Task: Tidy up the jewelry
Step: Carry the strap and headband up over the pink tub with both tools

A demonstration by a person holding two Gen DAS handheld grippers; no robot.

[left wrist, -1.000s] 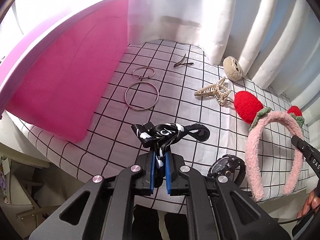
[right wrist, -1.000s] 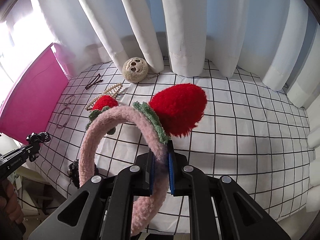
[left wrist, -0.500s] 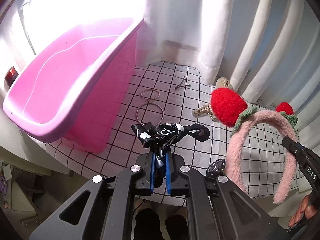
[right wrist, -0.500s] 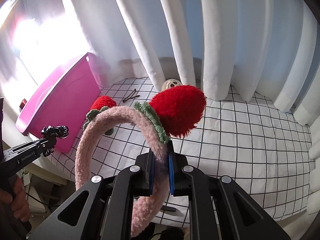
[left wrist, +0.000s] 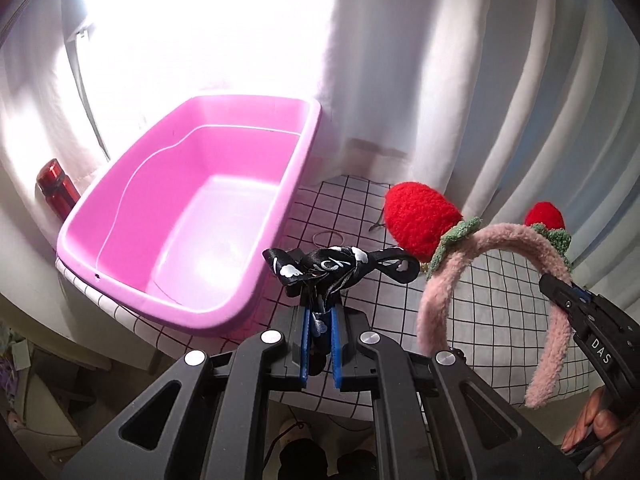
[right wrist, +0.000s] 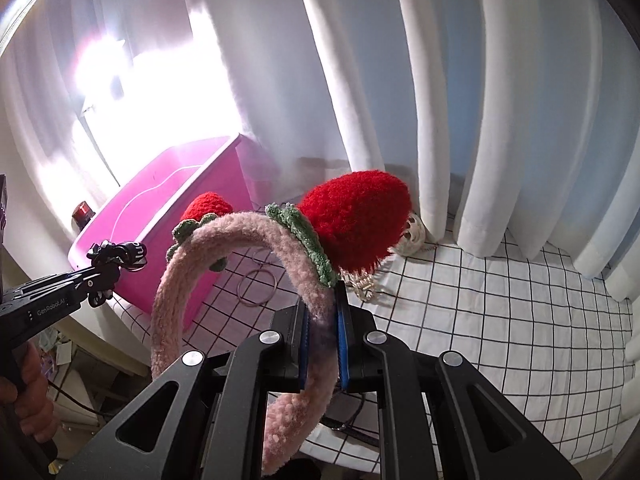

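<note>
A: What is getting hidden here?

B: The pink headband [right wrist: 256, 240], clamped in the right gripper [right wrist: 323, 344], is covering part of the claw clip [right wrist: 366, 282] and the round cream ornament [right wrist: 414, 236]. The left gripper [left wrist: 319, 346] is pinching the black patterned bow [left wrist: 336, 268] above the checked cloth [left wrist: 496, 292].

A: What is only the left view showing?

B: The inside of the pink tub [left wrist: 208, 216]; the right view is catching just its rim. The rings [right wrist: 256, 284] are showing clearly only on the right.
</note>
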